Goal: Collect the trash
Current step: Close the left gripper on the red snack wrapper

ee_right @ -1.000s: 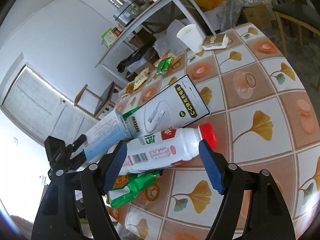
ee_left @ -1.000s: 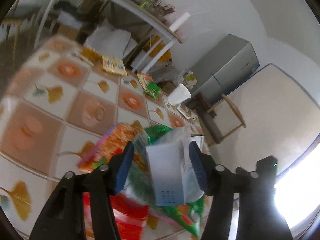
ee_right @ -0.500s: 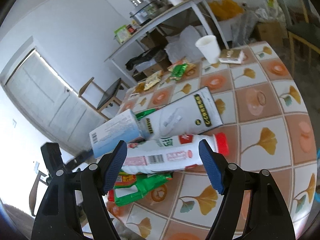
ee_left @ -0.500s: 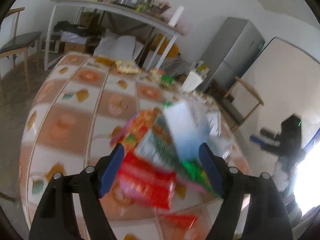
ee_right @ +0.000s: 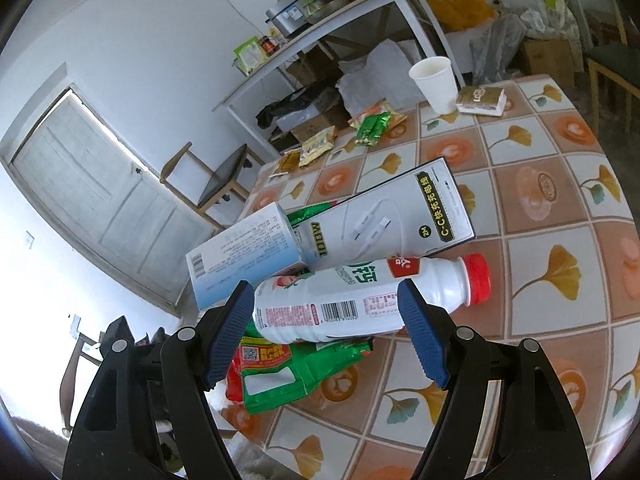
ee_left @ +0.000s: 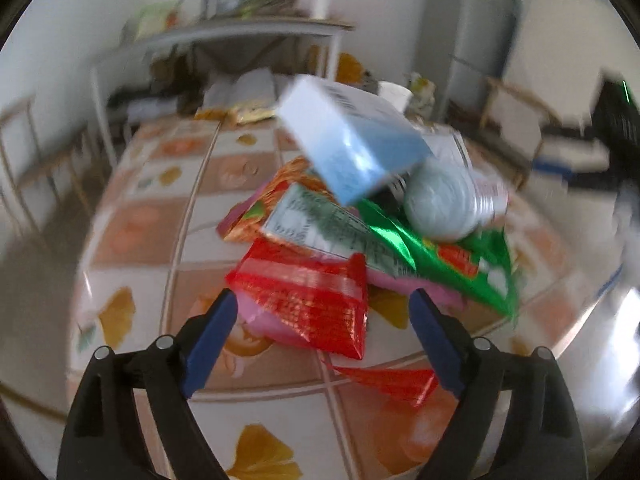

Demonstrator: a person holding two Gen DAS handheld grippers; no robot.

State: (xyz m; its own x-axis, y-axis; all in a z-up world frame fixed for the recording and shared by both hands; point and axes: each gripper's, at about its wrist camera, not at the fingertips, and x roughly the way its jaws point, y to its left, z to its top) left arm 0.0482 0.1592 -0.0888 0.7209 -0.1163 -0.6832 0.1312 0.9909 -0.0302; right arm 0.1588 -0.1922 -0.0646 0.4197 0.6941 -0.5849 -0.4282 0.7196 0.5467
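A heap of trash lies on the tiled table (ee_left: pixel 132 236). In the left wrist view a light-blue box (ee_left: pixel 352 140) leans on top of it, over a red wrapper (ee_left: pixel 308 300), a green wrapper (ee_left: pixel 420 248) and the base of a white bottle (ee_left: pixel 444 204). My left gripper (ee_left: pixel 322 300) hangs in front of the heap, its jaws opening, with nothing pressed between them. In the right wrist view the red-capped bottle (ee_right: pixel 360 300) lies crosswise behind my open right gripper (ee_right: pixel 326 292), untouched. The blue box (ee_right: pixel 244 256), a white cable box (ee_right: pixel 384 216) and a green wrapper (ee_right: pixel 300 372) lie around it.
At the table's far end stand a paper cup (ee_right: pixel 434 80), a small flat box (ee_right: pixel 480 100) and several snack packets (ee_right: pixel 372 124). Behind are a cluttered shelf table (ee_right: pixel 320 36), a chair (ee_right: pixel 216 180) and a door (ee_right: pixel 100 200). The table edge (ee_right: pixel 256 428) runs close below the heap.
My left gripper has let go of the light-blue box, opened wide, rolled upright and drawn back from the heap. The box now rests on the pile. The right gripper drifted slightly.
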